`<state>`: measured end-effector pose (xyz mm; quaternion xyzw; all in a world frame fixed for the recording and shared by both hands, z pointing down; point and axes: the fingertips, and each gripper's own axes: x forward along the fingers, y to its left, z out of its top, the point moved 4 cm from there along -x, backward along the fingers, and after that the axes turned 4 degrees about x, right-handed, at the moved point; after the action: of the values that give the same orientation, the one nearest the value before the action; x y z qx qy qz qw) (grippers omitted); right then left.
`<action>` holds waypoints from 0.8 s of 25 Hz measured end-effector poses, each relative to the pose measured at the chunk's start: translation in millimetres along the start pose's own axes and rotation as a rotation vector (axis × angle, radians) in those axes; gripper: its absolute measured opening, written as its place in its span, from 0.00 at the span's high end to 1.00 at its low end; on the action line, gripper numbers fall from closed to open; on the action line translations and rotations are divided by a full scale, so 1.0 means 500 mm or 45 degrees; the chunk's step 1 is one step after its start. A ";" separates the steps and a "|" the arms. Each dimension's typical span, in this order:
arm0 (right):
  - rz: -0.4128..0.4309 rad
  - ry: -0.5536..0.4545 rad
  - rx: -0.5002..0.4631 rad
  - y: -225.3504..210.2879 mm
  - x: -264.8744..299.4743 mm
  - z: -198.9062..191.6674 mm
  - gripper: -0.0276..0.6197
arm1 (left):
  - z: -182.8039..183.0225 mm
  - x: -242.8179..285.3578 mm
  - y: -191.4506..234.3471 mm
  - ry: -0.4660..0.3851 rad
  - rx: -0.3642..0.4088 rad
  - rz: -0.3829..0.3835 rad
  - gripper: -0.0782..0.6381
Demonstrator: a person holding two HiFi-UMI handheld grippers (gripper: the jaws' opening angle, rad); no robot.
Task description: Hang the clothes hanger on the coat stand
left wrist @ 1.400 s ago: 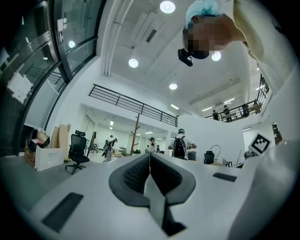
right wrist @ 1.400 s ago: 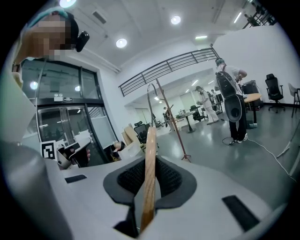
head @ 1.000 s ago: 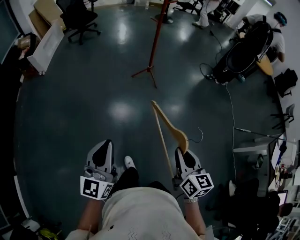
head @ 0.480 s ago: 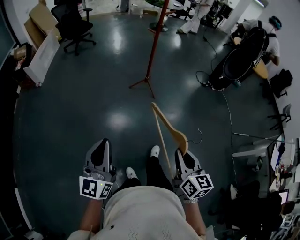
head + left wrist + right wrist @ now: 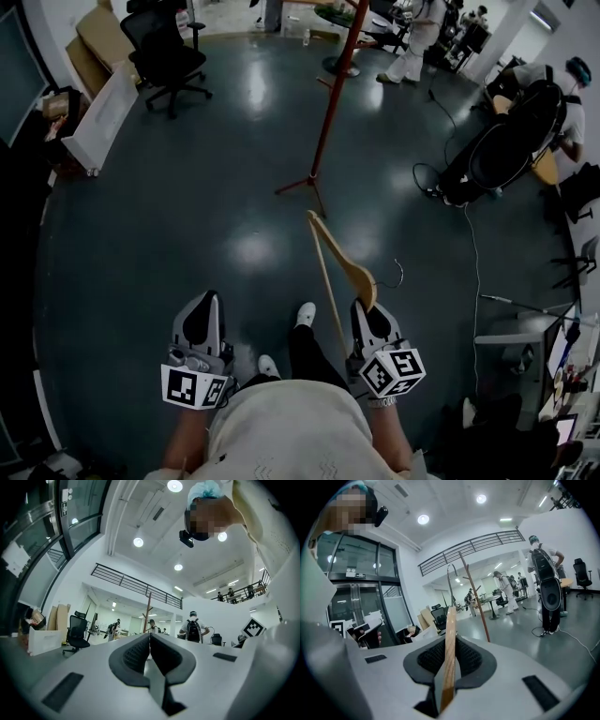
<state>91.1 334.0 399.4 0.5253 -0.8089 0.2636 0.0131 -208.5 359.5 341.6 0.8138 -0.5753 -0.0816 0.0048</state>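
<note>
The wooden clothes hanger (image 5: 339, 265) stands up and forward from my right gripper (image 5: 368, 312), which is shut on the hanger's end; its metal hook (image 5: 397, 273) points right. In the right gripper view the wood (image 5: 449, 648) runs between the pads of my right gripper (image 5: 449, 645), and the hook (image 5: 450, 579) rises above. The red coat stand (image 5: 324, 117) stands ahead on the dark floor, its tripod foot (image 5: 305, 184) just beyond the hanger's tip; the stand (image 5: 476, 599) also shows slightly right of the hanger. My left gripper (image 5: 201, 325) is held low at the left, its jaws (image 5: 150, 641) shut on nothing.
A black office chair (image 5: 171, 52) and a leaning white panel (image 5: 97, 117) stand at the far left. A large black case with a person (image 5: 511, 141) is at the right, and a cable (image 5: 467, 234) trails over the floor. People stand by tables at the back (image 5: 412, 37).
The person has stepped forward, feet swapping. The coat stand has come nearer and lower in the head view. Both grippers and the hanger keep their pose.
</note>
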 end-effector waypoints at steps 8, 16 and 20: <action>0.046 0.071 0.086 -0.120 0.169 0.075 0.85 | -0.046 0.217 -0.004 0.068 0.036 0.008 0.87; 0.053 0.107 0.030 -0.259 0.331 0.169 0.85 | -0.056 0.399 -0.012 0.059 0.038 0.127 0.87; 0.090 0.114 -0.038 -0.298 0.384 0.214 0.85 | -0.043 0.464 -0.020 0.018 0.054 0.157 0.87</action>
<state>160.1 79.2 426.1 0.4838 -0.8295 0.2750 0.0478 -121.0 143.5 332.1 0.7773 -0.6260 -0.0631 -0.0035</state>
